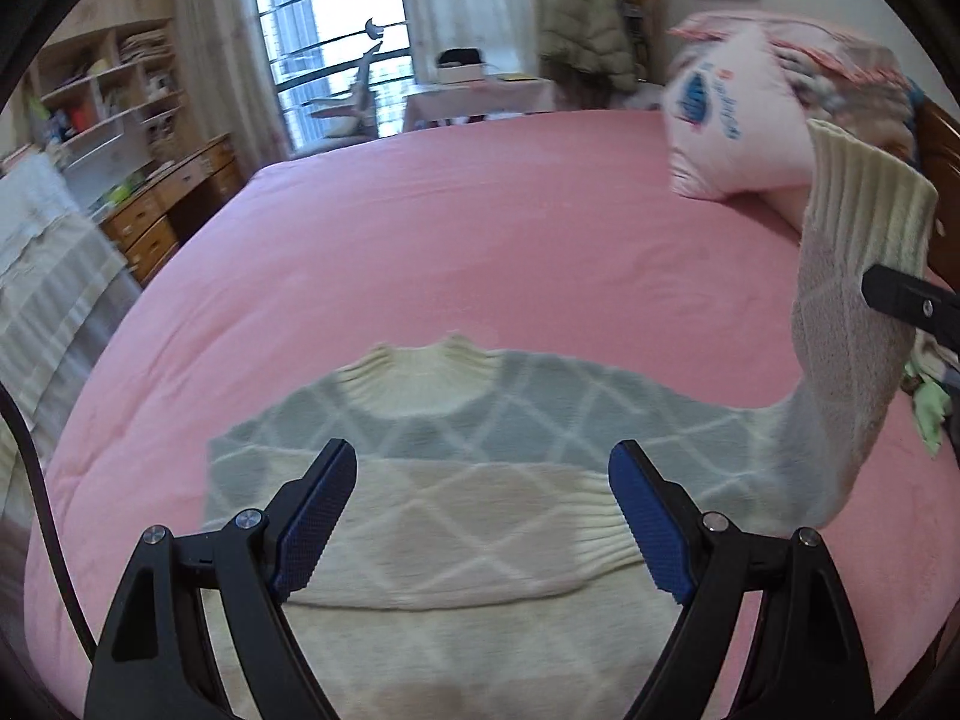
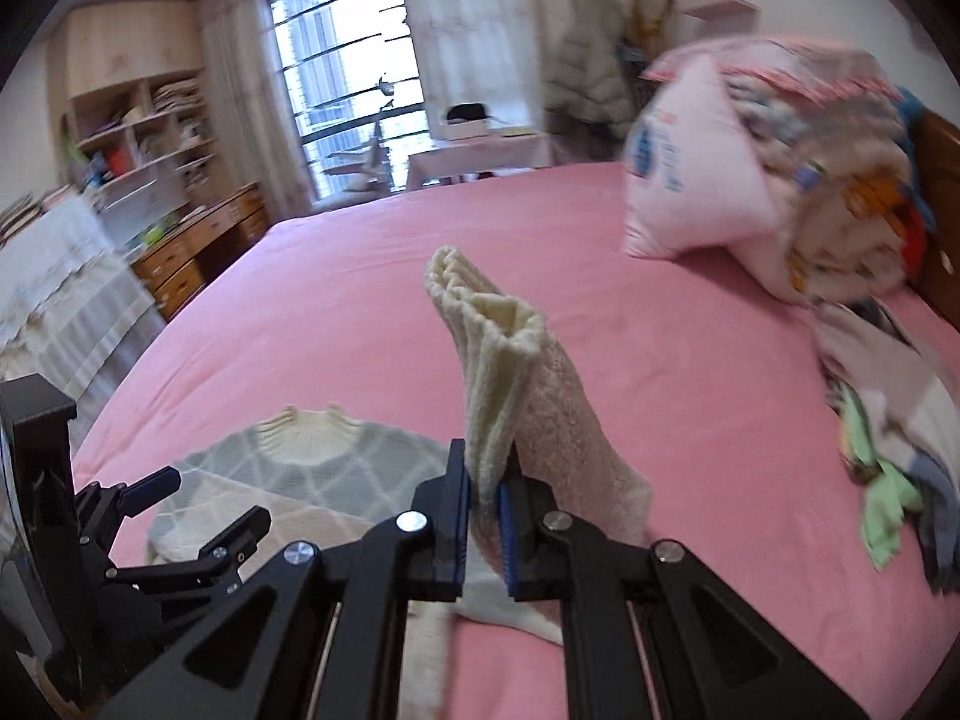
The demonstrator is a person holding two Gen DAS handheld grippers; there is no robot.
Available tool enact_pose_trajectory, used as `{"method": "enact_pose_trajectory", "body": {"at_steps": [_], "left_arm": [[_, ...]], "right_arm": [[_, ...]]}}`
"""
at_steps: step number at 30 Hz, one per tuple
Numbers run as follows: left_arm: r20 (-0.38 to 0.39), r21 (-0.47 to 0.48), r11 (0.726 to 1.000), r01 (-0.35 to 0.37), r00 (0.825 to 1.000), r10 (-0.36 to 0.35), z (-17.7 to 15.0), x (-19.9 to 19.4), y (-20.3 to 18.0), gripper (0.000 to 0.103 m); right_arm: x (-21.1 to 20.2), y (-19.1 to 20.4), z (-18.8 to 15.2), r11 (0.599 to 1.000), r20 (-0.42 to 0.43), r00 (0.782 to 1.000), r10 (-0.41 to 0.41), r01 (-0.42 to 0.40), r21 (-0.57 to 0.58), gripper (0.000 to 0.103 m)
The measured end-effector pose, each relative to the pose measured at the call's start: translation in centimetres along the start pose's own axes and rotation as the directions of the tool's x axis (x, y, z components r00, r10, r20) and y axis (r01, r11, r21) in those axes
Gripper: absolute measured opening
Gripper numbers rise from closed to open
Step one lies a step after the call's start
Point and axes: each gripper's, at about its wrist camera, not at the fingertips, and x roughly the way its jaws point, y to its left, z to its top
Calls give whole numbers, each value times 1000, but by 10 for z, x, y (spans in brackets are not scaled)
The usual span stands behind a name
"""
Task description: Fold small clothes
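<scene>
The right tool (image 2: 485, 507) is clamped on the raised sleeve (image 2: 510, 372) of the grey-and-cream diamond-knit sweater (image 1: 456, 480). The left tool (image 1: 480, 516) is held wide open and empty above the sweater on the pink bed (image 1: 480, 228).

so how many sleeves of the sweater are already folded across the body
1. The folded sleeve lies across the sweater chest; the other sleeve is lifted, clamped in the right gripper. Left gripper is open above it.

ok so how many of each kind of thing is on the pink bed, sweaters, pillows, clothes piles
sweater, one sleeve lifted by the right tool: 1
pillow: 1
clothes pile: 1
total: 3
</scene>
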Motion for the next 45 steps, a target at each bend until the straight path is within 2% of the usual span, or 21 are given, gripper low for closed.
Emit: {"method": "enact_pose_trajectory", "body": {"at_steps": [6,9,12,15,18,21,23,26,28,32,36,39,43,45], "left_arm": [[-66,-145,984,-100,994,91,-37,16,123,85],[-119,-188,971,-149,985,128,-63,28,170,85],[-162,-203,960,-194,973,162,-89,39,207,85],[-196,-211,952,-223,963,183,-111,48,231,85],[-238,-226,945,-234,954,180,-126,60,248,85],[-259,-254,939,-231,952,164,-134,69,257,85],[-263,-270,937,-221,953,149,-137,72,260,85],[-252,-284,940,-190,961,118,-135,73,262,85],[-245,-289,942,-169,965,98,-132,73,262,85],[-225,-327,941,-89,974,13,-122,70,251,85],[-194,-361,933,13,977,-88,-113,72,240,85],[-203,-355,934,45,971,-125,-108,81,232,85],[-236,-346,935,77,957,-166,-99,103,226,71],[-247,-360,928,94,950,-192,-96,113,224,69]], "right_arm": [[50,125,10,985,-49,989,139,-143,-97,8],[75,177,2,972,-91,978,190,-200,-120,8],[105,234,-22,958,-166,963,214,-240,-159,8],[137,269,-48,946,-255,943,215,-266,-184,9],[158,288,-74,940,-334,921,200,-276,-200,15],[165,298,-95,925,-400,888,228,-326,-195,26],[158,298,-99,917,-401,884,241,-343,-204,37],[132,282,-93,910,-365,890,272,-361,-204,54],[116,266,-90,915,-330,901,283,-357,-189,58],[90,223,-87,943,-269,935,232,-284,-174,59],[81,168,-98,977,-254,958,132,-169,-130,59],[77,130,-112,989,-250,966,63,-93,-111,59],[81,91,-130,998,-280,960,21,-37,-51,59],[84,71,-137,1000,-294,956,9,-11,-5,59]]}}
